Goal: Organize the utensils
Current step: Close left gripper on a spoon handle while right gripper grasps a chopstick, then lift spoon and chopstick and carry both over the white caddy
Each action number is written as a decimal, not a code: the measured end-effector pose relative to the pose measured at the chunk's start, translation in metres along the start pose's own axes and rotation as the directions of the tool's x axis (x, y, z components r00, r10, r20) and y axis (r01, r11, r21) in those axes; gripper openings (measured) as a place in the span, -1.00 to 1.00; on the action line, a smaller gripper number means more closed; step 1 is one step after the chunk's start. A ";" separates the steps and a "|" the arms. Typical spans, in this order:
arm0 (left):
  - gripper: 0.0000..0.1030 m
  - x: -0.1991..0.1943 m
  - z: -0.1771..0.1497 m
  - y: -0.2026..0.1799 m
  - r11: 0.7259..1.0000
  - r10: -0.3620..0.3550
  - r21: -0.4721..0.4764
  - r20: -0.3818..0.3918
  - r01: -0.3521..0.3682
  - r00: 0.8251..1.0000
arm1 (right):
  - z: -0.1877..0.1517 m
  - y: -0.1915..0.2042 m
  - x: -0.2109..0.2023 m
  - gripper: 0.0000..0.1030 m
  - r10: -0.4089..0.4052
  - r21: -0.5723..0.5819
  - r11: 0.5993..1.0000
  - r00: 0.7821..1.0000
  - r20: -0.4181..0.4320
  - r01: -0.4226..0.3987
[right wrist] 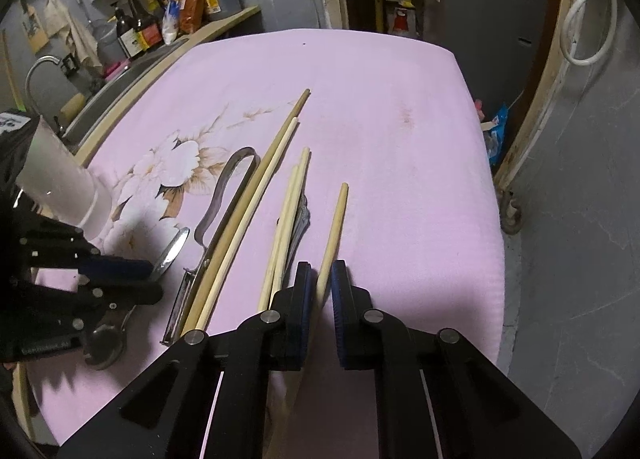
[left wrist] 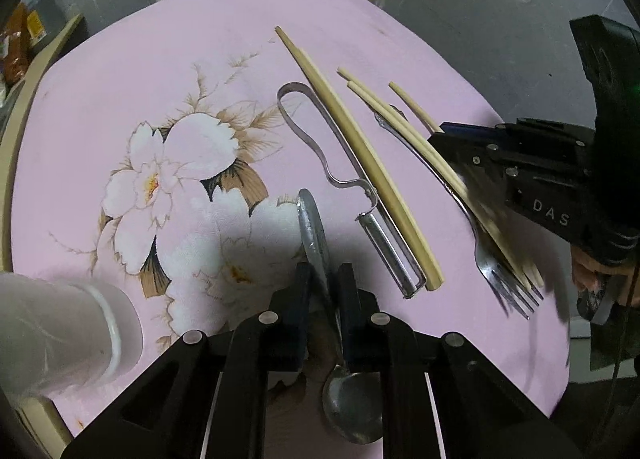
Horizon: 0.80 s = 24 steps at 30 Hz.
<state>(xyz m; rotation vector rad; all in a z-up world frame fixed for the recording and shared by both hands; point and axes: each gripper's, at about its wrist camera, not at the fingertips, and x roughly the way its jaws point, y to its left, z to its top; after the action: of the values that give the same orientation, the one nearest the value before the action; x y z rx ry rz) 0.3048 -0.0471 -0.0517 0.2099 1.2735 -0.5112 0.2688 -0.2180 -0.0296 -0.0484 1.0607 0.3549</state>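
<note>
My left gripper is shut on a metal spoon, handle pointing forward and bowl under the jaws, low over the pink flowered cloth. My right gripper is shut on a single wooden chopstick that points away. On the cloth lie a metal peeler, a long pair of chopsticks, a shorter pair and a fork partly under them. In the right wrist view the long pair and the shorter pair lie left of my gripper.
A white cup lies at the cloth's left edge; it also shows in the right wrist view. A counter with a sink, tap and bottles is beyond the table's left side. The table's right edge drops to the floor.
</note>
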 end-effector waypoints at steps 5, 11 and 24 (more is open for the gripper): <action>-0.89 -0.009 -0.019 0.001 0.994 -0.058 -0.088 0.092 0.066 0.994 | -0.005 -0.008 -0.007 -0.94 0.046 0.076 0.996 0.998 0.037 -0.048; -0.89 -0.038 -0.049 0.000 0.990 -0.086 -0.085 0.292 0.115 0.953 | -0.024 -0.012 -0.026 -0.94 0.130 0.147 0.976 0.974 0.187 -0.158; -0.89 -0.074 -0.096 -0.036 0.989 0.118 -0.145 0.629 -0.034 0.768 | -0.071 0.034 -0.096 -0.94 0.036 0.070 0.992 0.758 0.651 -0.107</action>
<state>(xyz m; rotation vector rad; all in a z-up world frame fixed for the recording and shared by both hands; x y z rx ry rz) 0.1909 -0.0195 -0.0053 -0.0272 0.6162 -0.3799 0.1561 -0.2258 0.0229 0.2017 0.3802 0.3484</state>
